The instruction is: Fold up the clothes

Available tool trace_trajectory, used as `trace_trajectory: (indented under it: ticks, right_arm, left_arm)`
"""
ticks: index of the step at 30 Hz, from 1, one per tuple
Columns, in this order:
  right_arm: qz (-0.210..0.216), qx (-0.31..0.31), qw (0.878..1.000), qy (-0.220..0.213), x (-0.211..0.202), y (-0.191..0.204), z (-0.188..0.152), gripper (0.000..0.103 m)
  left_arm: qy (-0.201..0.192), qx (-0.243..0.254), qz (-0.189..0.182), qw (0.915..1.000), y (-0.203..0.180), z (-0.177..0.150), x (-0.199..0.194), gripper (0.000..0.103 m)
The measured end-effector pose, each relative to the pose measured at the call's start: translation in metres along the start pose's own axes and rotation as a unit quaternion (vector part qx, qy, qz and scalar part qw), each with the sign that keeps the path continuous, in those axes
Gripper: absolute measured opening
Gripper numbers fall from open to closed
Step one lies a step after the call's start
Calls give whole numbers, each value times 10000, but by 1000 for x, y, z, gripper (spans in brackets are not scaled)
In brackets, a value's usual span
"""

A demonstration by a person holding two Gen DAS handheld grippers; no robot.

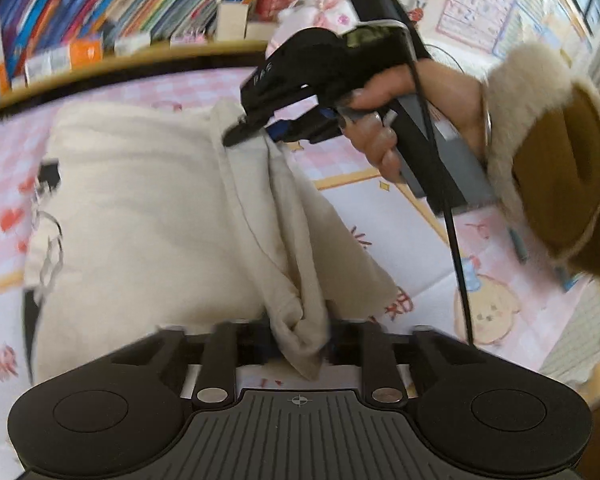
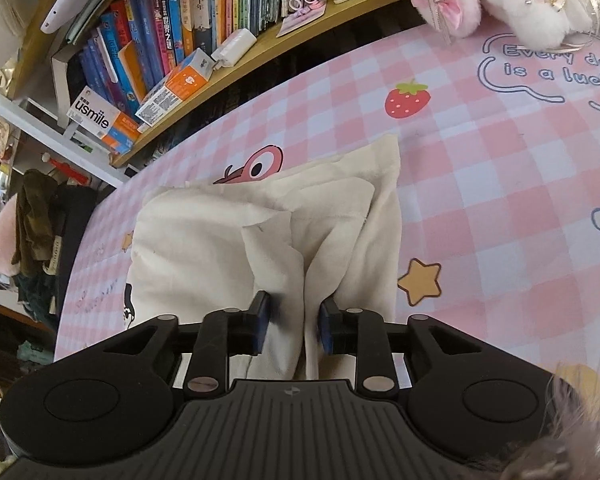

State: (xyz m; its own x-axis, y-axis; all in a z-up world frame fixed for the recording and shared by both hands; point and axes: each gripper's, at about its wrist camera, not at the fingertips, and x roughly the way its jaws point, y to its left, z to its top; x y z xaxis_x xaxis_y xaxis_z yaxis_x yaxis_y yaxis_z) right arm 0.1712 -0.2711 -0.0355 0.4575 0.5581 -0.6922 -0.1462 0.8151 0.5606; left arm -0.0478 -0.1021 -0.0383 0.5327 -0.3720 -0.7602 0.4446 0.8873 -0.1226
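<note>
Over the pink checked mat (image 1: 168, 88), the left wrist view shows the cream garment (image 1: 140, 208) spread flat toward the bookshelf side, with one edge gathered into a raised ridge. That ridge runs from the left gripper (image 1: 300, 344), whose jaws are clenched on a bunched corner, straight away to the right gripper (image 1: 252, 130), which pinches the far end of the same edge, held by a hand (image 1: 384, 128). From the right wrist view, the garment (image 2: 204, 232) lies ahead of the jaws and toward the shelf, on the mat (image 2: 480, 168); the right gripper (image 2: 290, 330) has its blue pads closed on a pleat of cloth. Judging by this, both grippers grip one long edge, and the flat body lies to the shelf side of it, so a fold would carry the edge that way.
</note>
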Motion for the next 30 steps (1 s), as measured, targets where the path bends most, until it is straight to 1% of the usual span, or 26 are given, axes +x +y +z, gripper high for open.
trace_trajectory:
  ticks: [1, 3, 5, 8, 9, 10, 11, 12, 13, 14, 15, 16, 17, 18, 19, 21, 23, 26, 28, 30]
  right_arm:
    - [24, 7, 10000, -3, 0, 0, 1, 8]
    - [120, -27, 9999, -53, -2, 2, 6, 8]
    - [395, -247, 9985, -276, -14, 16, 15, 7]
    - [809, -626, 9926, -647, -35, 40, 33, 7]
    - [898, -723, 9906, -738, -41, 46, 38, 7]
    - [910, -822, 9893, -796, -44, 50, 43, 7]
    - [852, -943, 9885, -826, -45, 52, 47, 7]
    - [744, -1016, 9887, -814, -43, 52, 50, 7]
    - [533, -950, 9918, -673, -36, 47, 51, 8]
    - [274, -782, 9956, -431, -26, 37, 51, 12]
    - [36, -622, 9979, -191, -15, 27, 51, 23]
    - [-161, -508, 9986, 0, -8, 17, 46, 39]
    - [-345, -443, 9983, 124, -4, 7, 39, 48]
    - [-475, -377, 9979, 211, -1, -3, 31, 48]
    - [-486, -292, 9981, 243, -3, -12, 23, 48]
    - [-311, -88, 9992, 253, -14, -25, 10, 48]
    - [-170, -53, 9997, 177, -32, -32, -7, 48]
    - [-34, -55, 9999, 134, -64, -35, -36, 48]
    - [77, -27, 9998, 184, -84, -33, -57, 48]
    - [197, -44, 9994, 276, -103, -27, -78, 48]
  left_arm:
    - [-109, 67, 49, 9999, -1, 3, -4, 10]
    - [-410, 141, 134, 9990, -2, 11, -19, 10]
    - [-695, 291, 248, 9968, -6, 22, -33, 10]
    - [-948, 534, 335, 9935, -16, 39, -43, 12]
    - [-943, 588, 302, 9934, -20, 43, -41, 14]
    - [-901, 610, 262, 9937, -23, 47, -37, 20]
    - [-799, 598, 191, 9948, -25, 48, -30, 26]
    - [-631, 598, 71, 9962, -26, 47, -23, 29]
    - [-417, 609, -72, 9972, -27, 43, -15, 37]
    - [-203, 620, -214, 9976, -28, 40, -7, 40]
    - [-6, 620, -338, 9975, -27, 36, -1, 41]
    - [146, 598, -422, 9972, -25, 31, 2, 44]
    - [242, 543, -464, 9972, -21, 27, 2, 46]
    - [277, 436, -463, 9976, -15, 24, 0, 47]
    - [274, 292, -441, 9982, -7, 21, -3, 49]
    - [214, -109, -259, 9994, 14, 19, -14, 50]
    - [146, -557, 97, 9983, 39, 16, -26, 50]
    - [127, -1027, 696, 9922, 74, 9, -45, 50]
    - [177, -1240, 915, 9879, 91, 1, -53, 50]
    - [225, -1400, 1029, 9845, 102, -5, -57, 50]
